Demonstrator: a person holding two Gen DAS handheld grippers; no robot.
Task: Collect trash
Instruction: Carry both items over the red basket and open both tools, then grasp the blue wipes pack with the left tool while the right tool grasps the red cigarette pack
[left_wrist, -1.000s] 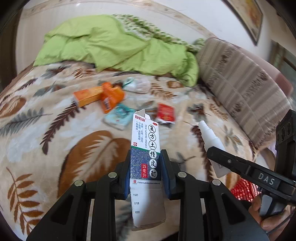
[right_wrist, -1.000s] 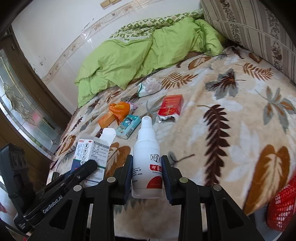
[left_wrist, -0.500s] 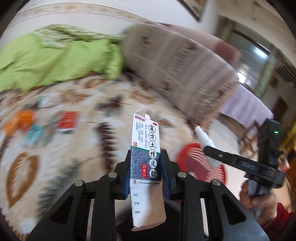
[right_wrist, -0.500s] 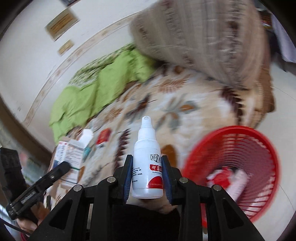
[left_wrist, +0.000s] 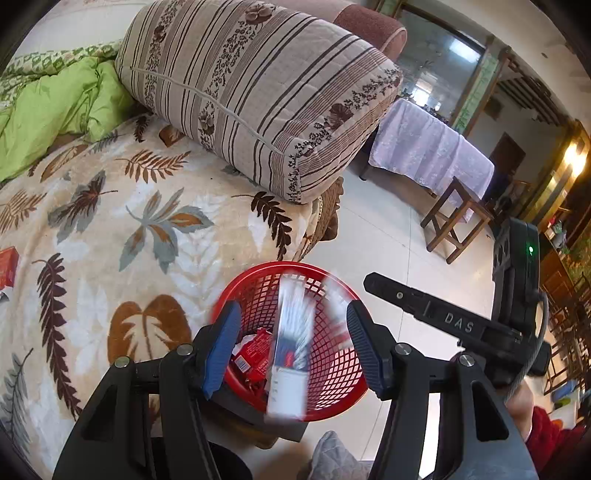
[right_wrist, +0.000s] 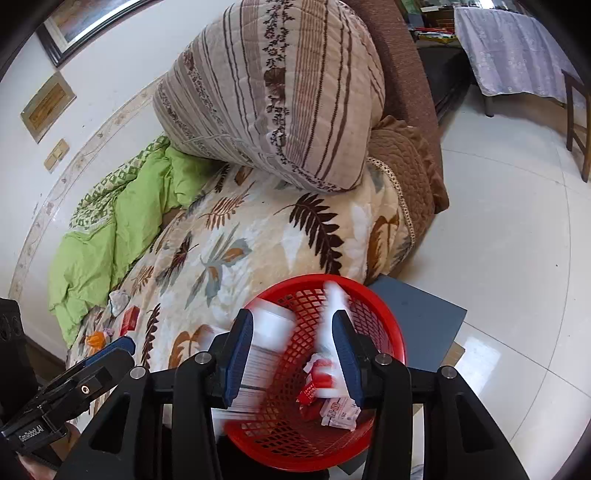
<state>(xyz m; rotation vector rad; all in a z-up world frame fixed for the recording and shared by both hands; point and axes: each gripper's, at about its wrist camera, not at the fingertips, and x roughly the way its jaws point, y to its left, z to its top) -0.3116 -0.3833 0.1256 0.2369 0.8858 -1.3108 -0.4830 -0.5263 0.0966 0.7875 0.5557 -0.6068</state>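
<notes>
Beyond both sets of jaws spreads the bed, covered by a cream leaf-print blanket (left_wrist: 155, 236). A large striped quilted pillow (left_wrist: 258, 92) lies on its far end, and a crumpled green quilt (right_wrist: 122, 225) is bunched along the wall, left of the jaws in both views. To the right of the jaws, pale floor tiles (right_wrist: 517, 229) run out to a table under a lilac cloth (left_wrist: 428, 151) with a wooden stool (left_wrist: 456, 221) beside it.

Directly below and between the jaws of each gripper stands the red mesh basket (left_wrist: 332, 369), set on a grey board (right_wrist: 424, 317) just beside the bed edge. Red and white wrappers (right_wrist: 325, 384) already lie in its bottom.

The left gripper (left_wrist: 293, 350) hangs over the basket with its jaws opening; the tall medicine box (left_wrist: 291, 350) sits between them as a vertical blur, clear of both blue pads, inside the basket rim. The right gripper (right_wrist: 293, 354) is likewise over the basket, jaws opening; the white spray bottle (right_wrist: 332, 325) is smeared by motion just inside its right pad, and whether it touches that pad I cannot tell.

Far to the left of the right gripper's jaws, small trash remains on the blanket: a red packet (right_wrist: 131, 318), an orange wrapper (right_wrist: 95, 338), and a pale crumpled piece (right_wrist: 118, 301).
</notes>
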